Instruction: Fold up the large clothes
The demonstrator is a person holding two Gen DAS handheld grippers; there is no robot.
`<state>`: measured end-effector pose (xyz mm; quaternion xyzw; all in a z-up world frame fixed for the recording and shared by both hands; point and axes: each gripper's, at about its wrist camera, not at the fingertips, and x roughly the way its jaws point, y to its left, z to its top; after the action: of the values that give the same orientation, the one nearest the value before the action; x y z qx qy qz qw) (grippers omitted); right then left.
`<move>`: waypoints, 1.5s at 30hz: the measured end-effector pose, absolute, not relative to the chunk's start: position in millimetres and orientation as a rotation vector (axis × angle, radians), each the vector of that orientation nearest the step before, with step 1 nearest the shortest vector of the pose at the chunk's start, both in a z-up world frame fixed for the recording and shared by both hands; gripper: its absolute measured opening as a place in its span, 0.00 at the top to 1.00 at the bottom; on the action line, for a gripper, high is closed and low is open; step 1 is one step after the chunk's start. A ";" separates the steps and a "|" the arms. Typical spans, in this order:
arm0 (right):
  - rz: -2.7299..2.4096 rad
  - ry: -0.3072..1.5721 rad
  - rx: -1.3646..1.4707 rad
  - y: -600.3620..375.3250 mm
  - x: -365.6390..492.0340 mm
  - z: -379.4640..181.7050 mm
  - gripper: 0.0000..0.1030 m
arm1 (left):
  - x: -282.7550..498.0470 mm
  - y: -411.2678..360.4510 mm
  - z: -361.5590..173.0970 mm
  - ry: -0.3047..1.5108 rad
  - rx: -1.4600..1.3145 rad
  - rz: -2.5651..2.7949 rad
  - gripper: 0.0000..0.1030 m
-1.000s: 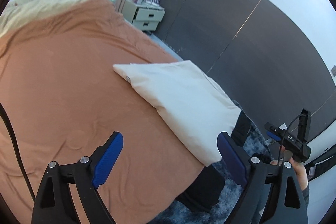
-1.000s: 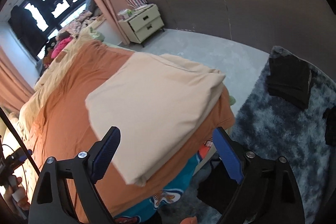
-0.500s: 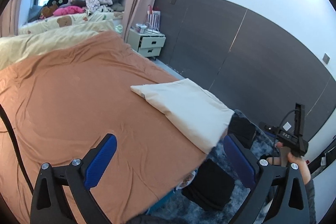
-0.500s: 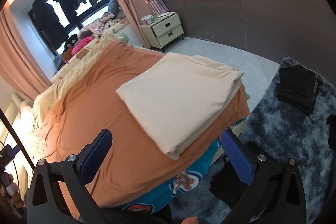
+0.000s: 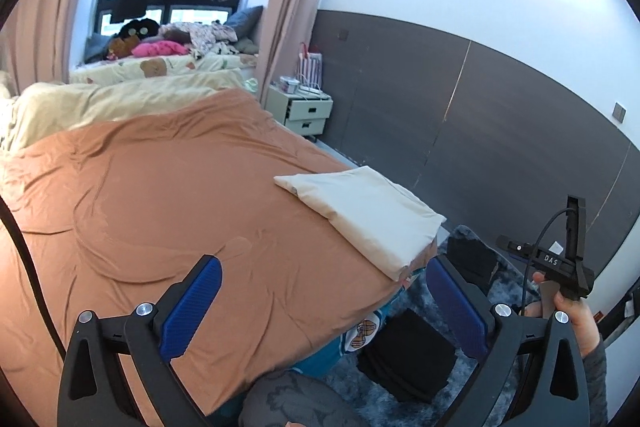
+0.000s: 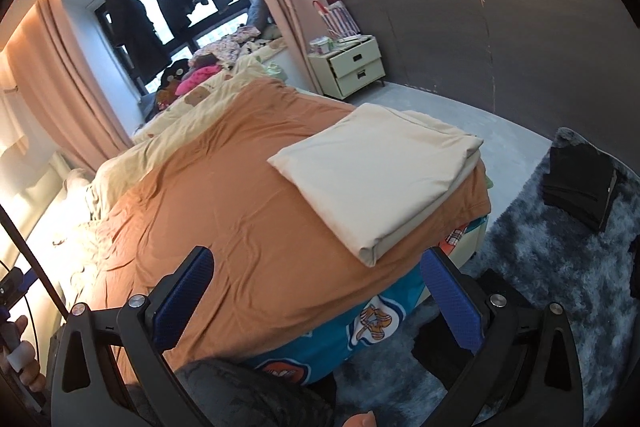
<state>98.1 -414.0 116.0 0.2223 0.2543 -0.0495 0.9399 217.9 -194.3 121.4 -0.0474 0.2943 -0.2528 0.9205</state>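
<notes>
A cream cloth folded into a thick rectangle lies at the near right corner of the bed, on the orange bedspread. It also shows in the right wrist view. My left gripper is open and empty, held back above the bed's foot. My right gripper is open and empty too, off the bed's corner, apart from the cloth. The right gripper's body shows in the left wrist view, held in a hand.
Folded black clothes lie on a shaggy blue-grey rug, more beside the bed. A pale nightstand stands by the dark wall. Cream bedding and a pile of clothes and toys are at the bed's far end.
Both grippers have pulled back and up from the folded cream cloth, which now looks smaller and farther. The cloth lies unmoved on the bed.
</notes>
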 end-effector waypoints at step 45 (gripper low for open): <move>0.052 0.454 0.247 -281.0 -6.9 61.6 0.00 | 63.0 -106.5 64.8 0.457 -0.112 -0.267 0.01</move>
<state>-6.9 -281.0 61.6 0.1223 0.2244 0.0256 0.9665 63.0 -106.5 64.8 -0.0556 0.2260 -0.1320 0.9636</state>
